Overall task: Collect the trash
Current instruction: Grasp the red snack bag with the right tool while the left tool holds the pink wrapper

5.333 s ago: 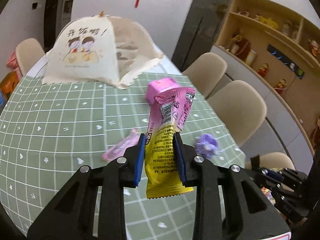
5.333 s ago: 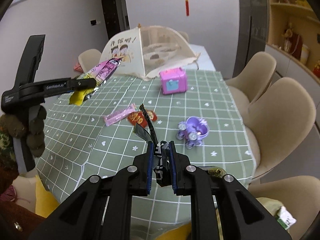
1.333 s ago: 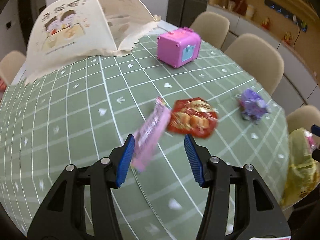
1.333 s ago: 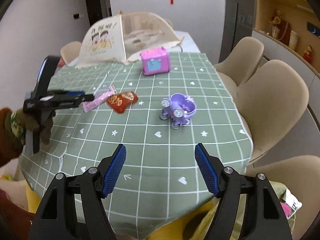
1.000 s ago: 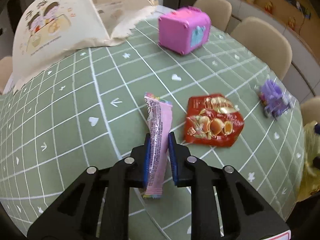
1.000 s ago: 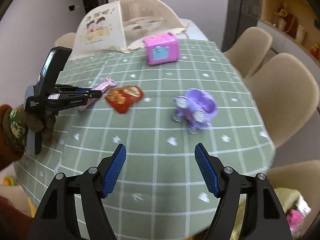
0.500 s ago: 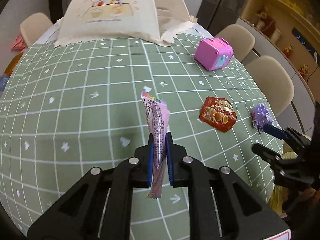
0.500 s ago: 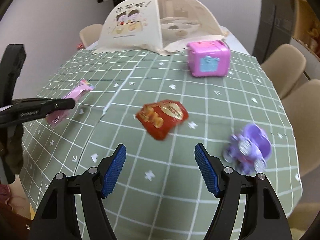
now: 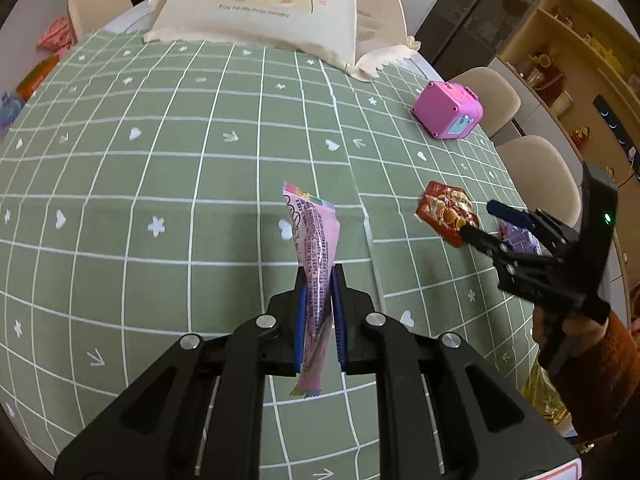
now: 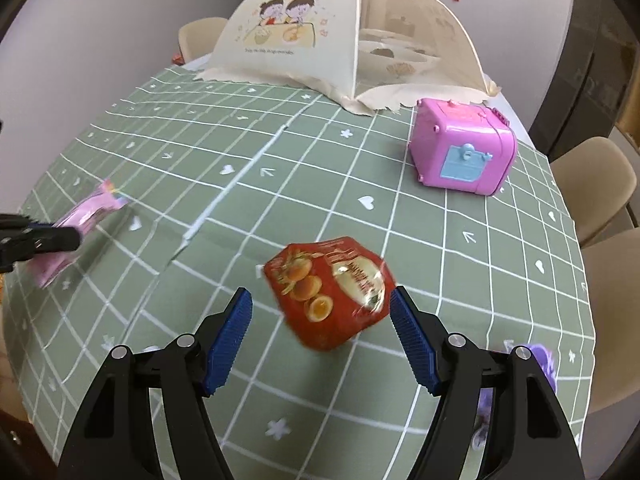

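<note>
Since earlier: your right gripper has closed in on the red snack packet, fingers spread wide to straddle it on the green tablecloth.
Left gripper: clamped on the pink wrapper, lifted clear for binning.

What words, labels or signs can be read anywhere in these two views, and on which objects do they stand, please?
"开饭啦!" on the mesh food cover, above its cartoon children.
A small line of English beneath the cartoon: too small to read with confidence.
Print on the pink wrapper in the left gripper: unreadable.
Print on the red packet before the right gripper: blurred.
</note>
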Demonstrator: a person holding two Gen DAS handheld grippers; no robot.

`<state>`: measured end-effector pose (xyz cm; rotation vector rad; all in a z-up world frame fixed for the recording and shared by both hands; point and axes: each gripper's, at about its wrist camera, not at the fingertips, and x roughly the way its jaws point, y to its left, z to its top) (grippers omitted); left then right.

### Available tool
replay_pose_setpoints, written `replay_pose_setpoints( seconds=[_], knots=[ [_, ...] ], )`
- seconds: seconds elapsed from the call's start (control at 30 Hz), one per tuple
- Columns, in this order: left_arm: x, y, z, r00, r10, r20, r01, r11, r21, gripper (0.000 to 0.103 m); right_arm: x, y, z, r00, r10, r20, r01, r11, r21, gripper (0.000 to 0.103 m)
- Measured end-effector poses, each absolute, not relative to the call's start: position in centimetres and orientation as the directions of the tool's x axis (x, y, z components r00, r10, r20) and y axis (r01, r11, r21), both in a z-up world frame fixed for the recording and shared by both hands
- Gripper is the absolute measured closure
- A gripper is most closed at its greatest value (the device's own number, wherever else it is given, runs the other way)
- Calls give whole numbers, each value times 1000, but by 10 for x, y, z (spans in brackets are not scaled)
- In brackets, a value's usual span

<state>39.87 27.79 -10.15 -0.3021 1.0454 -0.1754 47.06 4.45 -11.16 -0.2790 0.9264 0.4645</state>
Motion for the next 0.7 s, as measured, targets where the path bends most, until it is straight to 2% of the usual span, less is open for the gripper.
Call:
replay_pose_setpoints(
  seconds=[0.33,0.6,0.63,0.7],
  knots=[
    [404,284,-113,470,-295,-832,-18,939,-343,92,507,49,-142,447,249,-859,-491,871,-2,35],
    [405,284,-116,461,-297,-836,-36,935,-352,92,510,48,-143,426,267,-864,-492,870,27,36],
    [405,283,-115,461,-297,-836,-35,935,-352,92,510,49,-143,426,266,-865,-494,869,24,41],
    [406,279,-114,461,-304,-834,-27,934,-356,92,506,50,-140,419,276,-865,-505,863,31,59]
  ],
)
